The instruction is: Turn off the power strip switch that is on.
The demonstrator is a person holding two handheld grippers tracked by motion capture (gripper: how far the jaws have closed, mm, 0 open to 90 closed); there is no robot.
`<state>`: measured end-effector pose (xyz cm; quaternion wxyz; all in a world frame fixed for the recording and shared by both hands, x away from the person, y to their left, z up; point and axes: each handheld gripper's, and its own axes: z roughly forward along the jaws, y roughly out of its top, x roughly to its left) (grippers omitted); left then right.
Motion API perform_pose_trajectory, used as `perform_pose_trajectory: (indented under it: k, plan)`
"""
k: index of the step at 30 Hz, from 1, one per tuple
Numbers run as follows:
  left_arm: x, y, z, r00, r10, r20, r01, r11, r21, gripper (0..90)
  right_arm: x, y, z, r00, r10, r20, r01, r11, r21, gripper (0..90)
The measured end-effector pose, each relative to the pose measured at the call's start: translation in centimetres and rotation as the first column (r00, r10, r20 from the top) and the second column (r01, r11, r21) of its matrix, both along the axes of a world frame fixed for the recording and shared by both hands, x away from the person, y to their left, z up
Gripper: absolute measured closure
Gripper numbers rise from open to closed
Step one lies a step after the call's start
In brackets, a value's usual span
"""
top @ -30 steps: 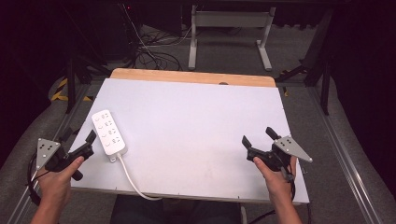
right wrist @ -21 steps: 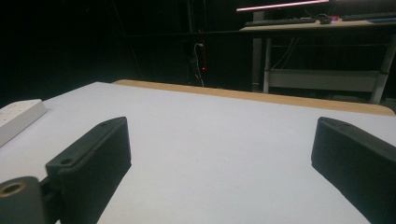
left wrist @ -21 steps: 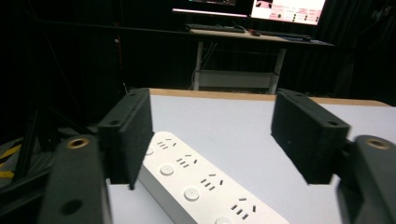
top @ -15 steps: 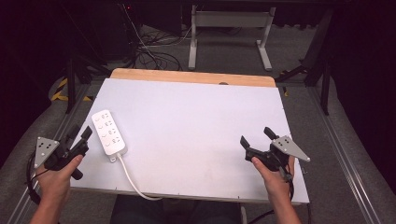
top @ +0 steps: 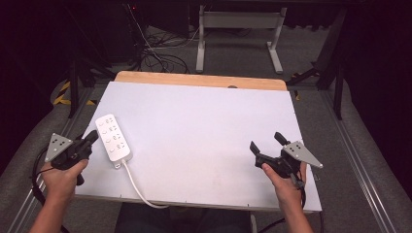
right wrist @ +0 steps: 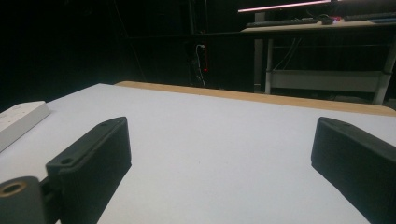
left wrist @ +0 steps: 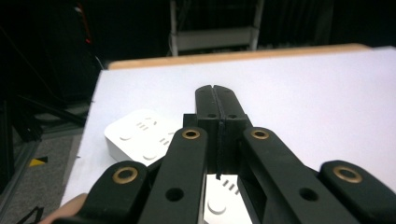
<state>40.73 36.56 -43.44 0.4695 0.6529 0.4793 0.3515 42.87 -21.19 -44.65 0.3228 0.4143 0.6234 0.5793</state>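
Observation:
A white power strip [top: 112, 137] lies near the left edge of the white table [top: 209, 121], its white cable [top: 137, 188] running off the front edge. My left gripper [top: 91, 138] sits just left of the strip. Its jaws have just been closing and now meet with nothing between them. In the left gripper view the shut left gripper [left wrist: 215, 92] points over the power strip [left wrist: 135, 135], which lies below the jaws. My right gripper [top: 266, 141] rests open near the front right of the table. In the right gripper view the right gripper [right wrist: 219, 154] stands wide over bare table, the power strip [right wrist: 18, 119] far to the left.
A wooden strip [top: 199, 79] borders the table's far edge. Behind it stand a metal desk frame [top: 238, 29] and loose cables [top: 155, 53] on the floor. Metal rails [top: 362, 160] run along both sides of the table.
The left gripper's jaws have closed from wide apart to touching, with nothing caught between them. The right gripper has stayed in place and open.

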Motion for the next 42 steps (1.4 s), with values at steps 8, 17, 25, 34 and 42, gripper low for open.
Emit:
perform_pose_trajectory:
  k: [8,17,25,34,42]
  plan:
    - [2.0,-0.3,-0.9,0.9742,-0.081,-0.211,0.091,0.9951,0.038,90.0,-0.1,0.3,0.0,1.0000,0.004,0.001,-0.004,1.0000,-0.008,5.6]
    - [3.5,-1.8,-1.8,0.9277,-0.085,-0.363,0.143,0.9806,0.134,90.0,-0.4,0.3,-0.1,1.0000,0.006,-0.005,-0.006,0.9999,-0.015,5.9]
    - [3.9,-1.3,-2.3,0.9061,-0.040,-0.421,0.109,0.9838,0.142,90.0,-0.5,0.2,-0.1,1.0000,0.004,-0.005,-0.005,0.9998,-0.020,6.0]
    - [4.0,-1.4,-2.5,0.9036,-0.040,-0.427,0.117,0.9810,0.155,90.0,-0.5,0.3,-0.1,1.0000,0.006,-0.006,-0.006,0.9998,-0.020,6.0]
    - [3.9,-1.2,-2.7,0.9072,-0.026,-0.420,0.099,0.9834,0.152,90.0,-0.6,0.3,0.0,1.0000,0.004,-0.004,-0.004,0.9998,-0.021,6.0]
